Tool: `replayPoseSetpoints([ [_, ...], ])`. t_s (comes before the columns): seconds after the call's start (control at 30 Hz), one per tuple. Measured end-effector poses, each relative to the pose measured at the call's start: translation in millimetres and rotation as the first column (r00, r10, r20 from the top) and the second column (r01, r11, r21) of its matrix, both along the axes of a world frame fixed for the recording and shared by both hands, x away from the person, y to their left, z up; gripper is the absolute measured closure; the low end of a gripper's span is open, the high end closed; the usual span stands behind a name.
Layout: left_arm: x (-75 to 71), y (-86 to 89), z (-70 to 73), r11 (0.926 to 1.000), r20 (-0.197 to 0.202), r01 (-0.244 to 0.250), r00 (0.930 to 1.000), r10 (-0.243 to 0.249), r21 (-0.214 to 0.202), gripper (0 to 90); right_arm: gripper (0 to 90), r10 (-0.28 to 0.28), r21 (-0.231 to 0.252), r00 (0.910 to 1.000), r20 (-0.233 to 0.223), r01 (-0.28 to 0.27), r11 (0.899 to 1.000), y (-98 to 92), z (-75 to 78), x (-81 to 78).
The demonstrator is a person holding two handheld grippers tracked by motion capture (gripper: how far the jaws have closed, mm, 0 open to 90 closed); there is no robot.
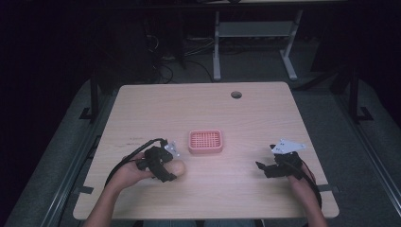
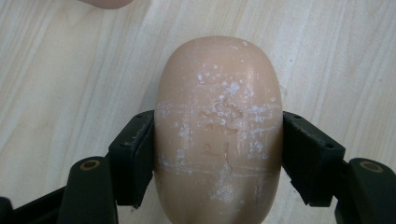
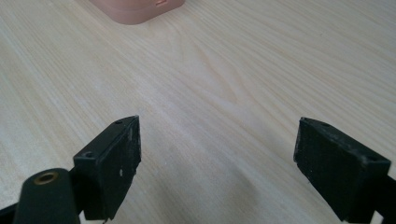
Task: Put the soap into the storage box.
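The left tool (image 2: 217,158) is clamped on a tan soap bar (image 2: 218,130) lying on the tabletop (image 1: 265,118), near the pink tray (image 1: 205,142). The right tool (image 3: 217,163) rests apart, jaws wide.

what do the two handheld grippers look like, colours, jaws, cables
Both are black. The left gripper carries a grey three-cornered plate and a black cable looping back past the forearm. The right gripper has a paler plate and a dark cable along the wrist. Each has blocky matte black jaws with brass-coloured eyelets.
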State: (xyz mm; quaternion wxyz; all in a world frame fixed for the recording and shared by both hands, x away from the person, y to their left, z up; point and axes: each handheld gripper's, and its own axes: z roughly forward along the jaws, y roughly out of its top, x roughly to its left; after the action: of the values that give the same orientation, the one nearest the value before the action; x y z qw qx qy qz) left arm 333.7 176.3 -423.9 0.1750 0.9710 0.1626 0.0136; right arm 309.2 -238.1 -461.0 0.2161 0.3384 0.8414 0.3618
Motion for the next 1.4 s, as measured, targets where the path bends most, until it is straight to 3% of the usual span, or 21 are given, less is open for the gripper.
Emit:
replayPoseSetpoints([
  [0.7,12.3,-5.8,3.3,0.9999,-0.014,-0.006,0.9999,0.006,-0.016,32.2,14.3,-0.001,0.002,1.0000,-0.009,0.001,1.000,-0.7,-0.5,0.4],
  [0.83,17.5,-11.3,4.6,0.9999,-0.015,0.004,0.9999,-0.004,0.009,32.1,14.2,0.003,0.001,1.0000,-0.005,-0.003,1.000,-1.6,-0.5,1.2],
  [1.4,34.6,-34.8,14.6,0.9988,-0.002,0.039,0.9992,-0.039,0.029,32.1,14.2,0.010,0.020,0.9999,-0.005,-0.010,1.000,-2.5,0.6,1.2],
])
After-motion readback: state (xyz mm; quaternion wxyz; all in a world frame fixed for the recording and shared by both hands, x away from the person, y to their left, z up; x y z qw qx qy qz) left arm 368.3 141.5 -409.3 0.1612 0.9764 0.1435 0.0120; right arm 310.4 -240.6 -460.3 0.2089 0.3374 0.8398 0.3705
